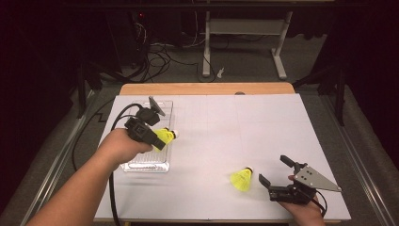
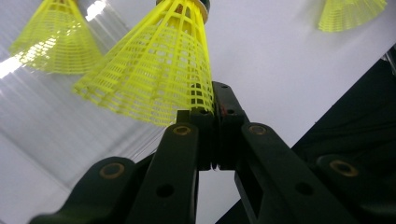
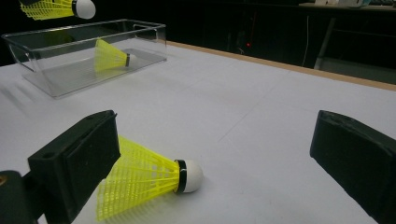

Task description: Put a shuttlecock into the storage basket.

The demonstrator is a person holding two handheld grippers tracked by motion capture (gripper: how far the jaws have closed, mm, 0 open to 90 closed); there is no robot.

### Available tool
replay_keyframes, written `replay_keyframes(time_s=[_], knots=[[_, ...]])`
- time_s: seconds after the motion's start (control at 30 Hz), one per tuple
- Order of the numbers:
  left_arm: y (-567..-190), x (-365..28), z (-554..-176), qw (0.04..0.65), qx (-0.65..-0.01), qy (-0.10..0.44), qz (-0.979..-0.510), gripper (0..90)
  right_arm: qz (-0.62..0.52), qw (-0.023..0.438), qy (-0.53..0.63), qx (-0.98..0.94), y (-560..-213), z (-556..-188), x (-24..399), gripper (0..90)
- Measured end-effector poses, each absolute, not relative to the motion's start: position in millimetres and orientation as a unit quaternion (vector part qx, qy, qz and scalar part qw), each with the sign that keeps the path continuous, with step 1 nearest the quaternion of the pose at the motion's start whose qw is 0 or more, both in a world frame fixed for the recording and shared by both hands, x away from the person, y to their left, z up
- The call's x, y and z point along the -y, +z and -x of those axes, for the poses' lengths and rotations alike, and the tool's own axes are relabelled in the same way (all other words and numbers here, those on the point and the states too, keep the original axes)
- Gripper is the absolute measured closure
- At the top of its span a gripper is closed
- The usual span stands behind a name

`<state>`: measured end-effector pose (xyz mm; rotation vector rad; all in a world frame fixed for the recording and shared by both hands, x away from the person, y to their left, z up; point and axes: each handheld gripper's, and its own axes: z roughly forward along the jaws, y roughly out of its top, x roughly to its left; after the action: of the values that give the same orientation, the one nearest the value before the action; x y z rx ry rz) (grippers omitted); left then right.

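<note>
The left claw (image 1: 159,141) is clamped shut on the skirt edge of a yellow shuttlecock (image 1: 166,136), carrying it above the clear tray (image 1: 146,165) at nine o'clock on the counter (image 1: 263,127). That thin mesh pinch could slip, dropping it outside. The right claw (image 1: 274,170) gapes wide, holding nothing, beside a second shuttlecock (image 1: 242,179) at five o'clock. A third shuttlecock (image 3: 111,57) lies inside the tray.

Held shuttlecock (image 2: 154,70): cork cut by left gripper view's top edge; tray (image 1: 162,165) partly hidden behind left hand (image 1: 123,146).
</note>
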<state>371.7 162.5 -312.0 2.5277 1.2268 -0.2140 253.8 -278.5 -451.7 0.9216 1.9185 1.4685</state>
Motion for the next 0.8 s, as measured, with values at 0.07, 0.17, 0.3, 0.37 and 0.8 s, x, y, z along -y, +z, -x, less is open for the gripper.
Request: replay_keyframes(time_s=[0.07,0.17,0.3,0.37,0.8], knots=[[-312.5,-168.3,-372.6,0.159,-0.436,-0.072,-0.883,88.7,-0.343,0.274,0.546,-0.714,-451.8,-254.0,278.3,2.2],[-313.9,-176.8,-374.2,0.159,-0.446,-0.071,-0.878,88.7,-0.343,0.274,0.546,-0.714,-451.8,-254.1,278.0,2.2],[-317.0,-185.7,-375.0,0.159,-0.454,-0.071,-0.874,88.7,-0.342,0.275,0.546,-0.714,-451.8,-254.0,278.2,2.4],[-318.7,-189.1,-374.8,0.158,-0.458,-0.070,-0.872,88.7,-0.343,0.274,0.546,-0.714,-451.8,-253.8,278.3,2.3],[-323.3,-202.9,-374.3,0.158,-0.472,-0.068,-0.865,88.7,-0.343,0.275,0.545,-0.714,-452.0,-254.3,277.5,2.4]])
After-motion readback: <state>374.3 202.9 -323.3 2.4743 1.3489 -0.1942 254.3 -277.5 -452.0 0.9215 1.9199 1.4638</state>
